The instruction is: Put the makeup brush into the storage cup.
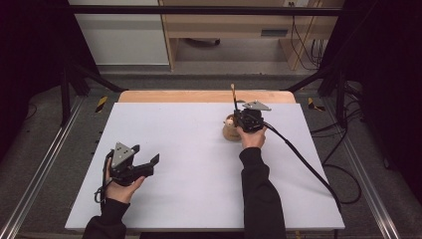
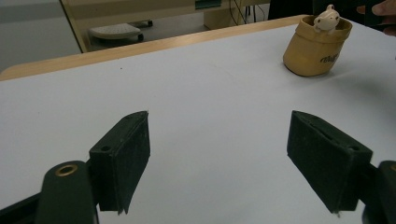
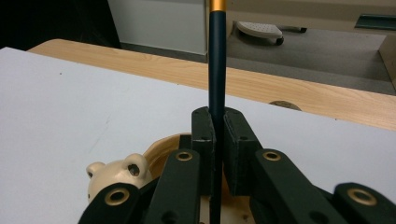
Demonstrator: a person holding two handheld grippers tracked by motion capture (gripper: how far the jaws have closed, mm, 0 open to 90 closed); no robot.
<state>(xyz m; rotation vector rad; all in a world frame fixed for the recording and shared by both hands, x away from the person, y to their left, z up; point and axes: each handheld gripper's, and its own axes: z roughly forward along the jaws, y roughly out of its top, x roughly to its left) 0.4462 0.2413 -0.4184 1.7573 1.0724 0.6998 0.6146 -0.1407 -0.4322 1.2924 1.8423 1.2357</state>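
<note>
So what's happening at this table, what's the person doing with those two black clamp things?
A person holds a two-jaw gripper in each hand over a white table. The right gripper has its jaws shut on a dark pen with a gold band, held upright right above a tan holder with a small bear figure on its rim. It looks as if the pen is going into or coming out of the holder; I cannot tell which. The left gripper rests near the table's left side, jaws open and holding nothing.

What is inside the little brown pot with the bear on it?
A small cream bear figure peeks over the rim of the tan pot. The right tool holds a dark pen upright above the pot. The pot's bottom and the pen's lower end are hidden.
</note>
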